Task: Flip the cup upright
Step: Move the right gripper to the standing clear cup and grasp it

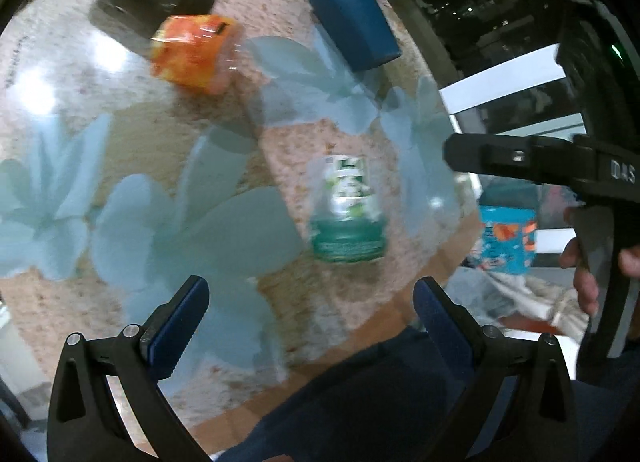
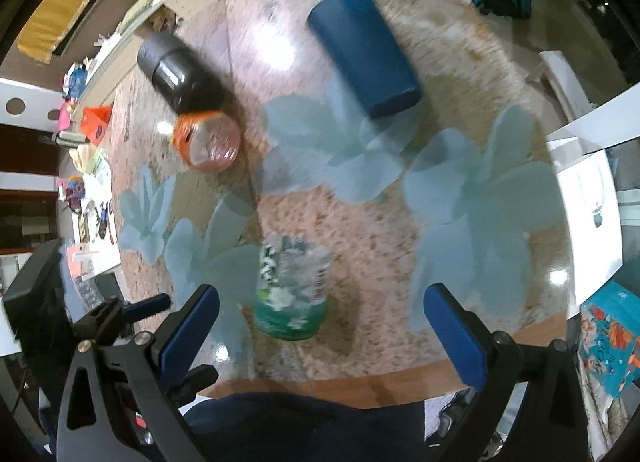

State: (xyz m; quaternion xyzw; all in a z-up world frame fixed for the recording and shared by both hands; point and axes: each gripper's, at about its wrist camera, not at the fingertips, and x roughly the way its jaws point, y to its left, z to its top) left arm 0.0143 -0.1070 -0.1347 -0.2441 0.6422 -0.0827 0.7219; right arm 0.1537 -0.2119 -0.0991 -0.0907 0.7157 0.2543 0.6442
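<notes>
Blue cup [image 2: 362, 52] lies sideways; both tongs [image 1: 310, 320] [image 2: 320, 326] gape, empty.

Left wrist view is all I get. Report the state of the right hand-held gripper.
Observer: The right hand-held gripper is open and holds nothing.
Operator: Give me the orange cup's mouth.
Observer: The orange cup lies on its side, with its open mouth facing the right camera.
Operator: Name what sits nearest that gripper.
Observer: The green-labelled cup, just ahead of it and untouched.
</notes>
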